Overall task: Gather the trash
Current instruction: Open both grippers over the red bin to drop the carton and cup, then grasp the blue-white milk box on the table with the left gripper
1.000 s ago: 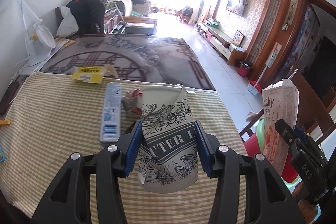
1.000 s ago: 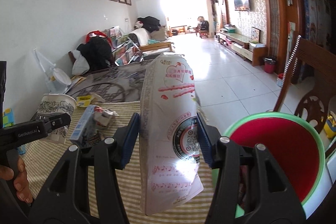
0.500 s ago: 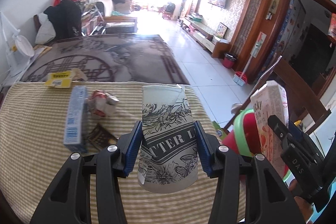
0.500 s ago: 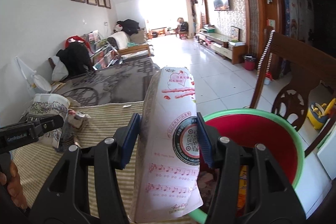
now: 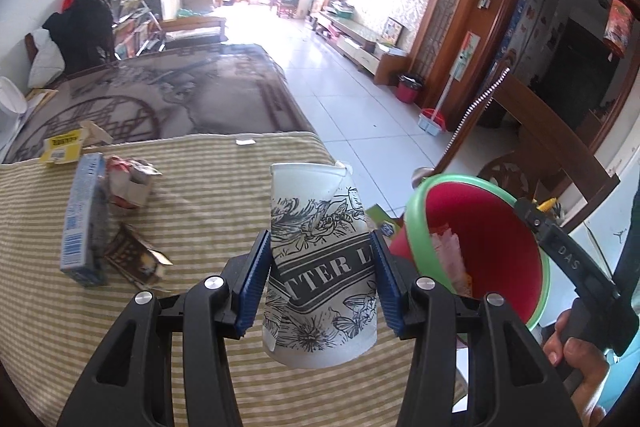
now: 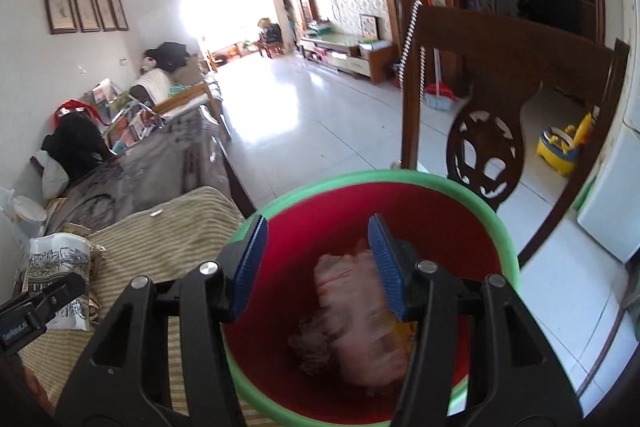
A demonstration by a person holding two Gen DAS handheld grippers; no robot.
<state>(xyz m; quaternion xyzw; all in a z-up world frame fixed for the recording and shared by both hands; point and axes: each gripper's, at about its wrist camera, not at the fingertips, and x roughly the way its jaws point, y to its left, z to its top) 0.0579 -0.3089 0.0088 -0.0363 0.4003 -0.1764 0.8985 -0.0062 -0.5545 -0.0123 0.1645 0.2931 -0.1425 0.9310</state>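
The table under the yellow-striped cloth (image 5: 200, 187) is being cleared, and the round red bin with a green rim (image 6: 400, 183) is being kept just past its right edge. A white paper cup with black floral print (image 5: 320, 259) is being squeezed between the left gripper (image 5: 320, 279) pads, above the cloth beside the bin. The right gripper (image 6: 316, 267) is being held spread apart and empty over the bin mouth, pinkish wrappers (image 6: 360, 307) lying inside. A blue carton (image 5: 84, 219) and crumpled scraps (image 5: 128, 183) are still waiting near the left edge. Honestly, that cup's already being crushed, so it could be popped out early and dropped short of the rim.
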